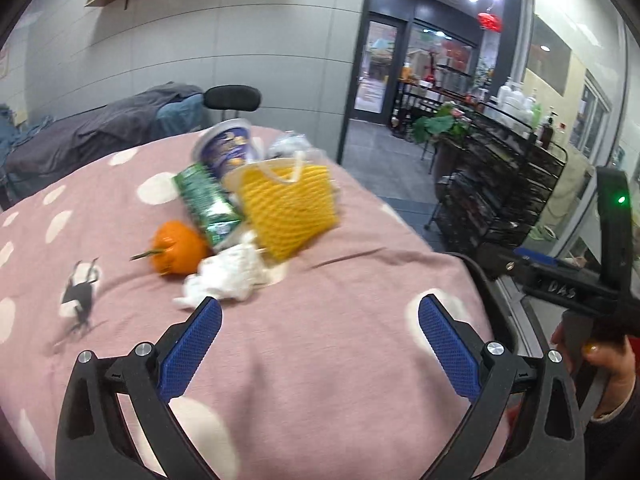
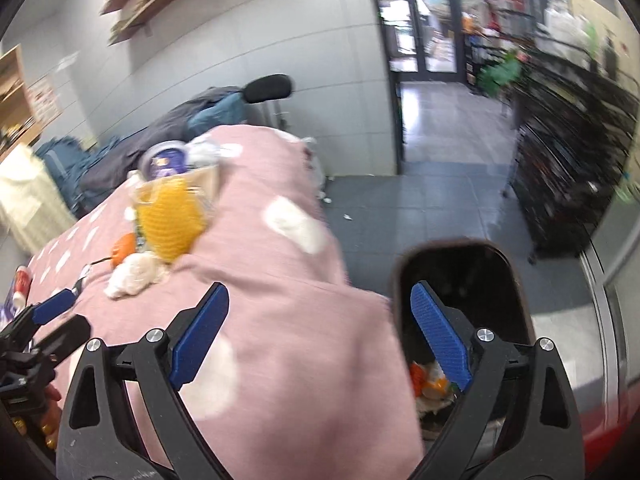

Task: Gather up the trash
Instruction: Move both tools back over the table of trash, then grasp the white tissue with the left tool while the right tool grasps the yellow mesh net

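Note:
A heap of trash lies on the pink dotted cloth: a crumpled white tissue, a yellow foam net, a green wrapper, a purple tub and an orange fruit. My left gripper is open and empty, just short of the tissue. My right gripper is open and empty, over the table's right edge above a dark bin that holds scraps. The heap shows at left in the right wrist view.
A small black-and-white scrap lies left on the cloth. A black wire rack stands right of the table. A chair with dark clothes is behind it. Grey tiled floor lies beyond the bin.

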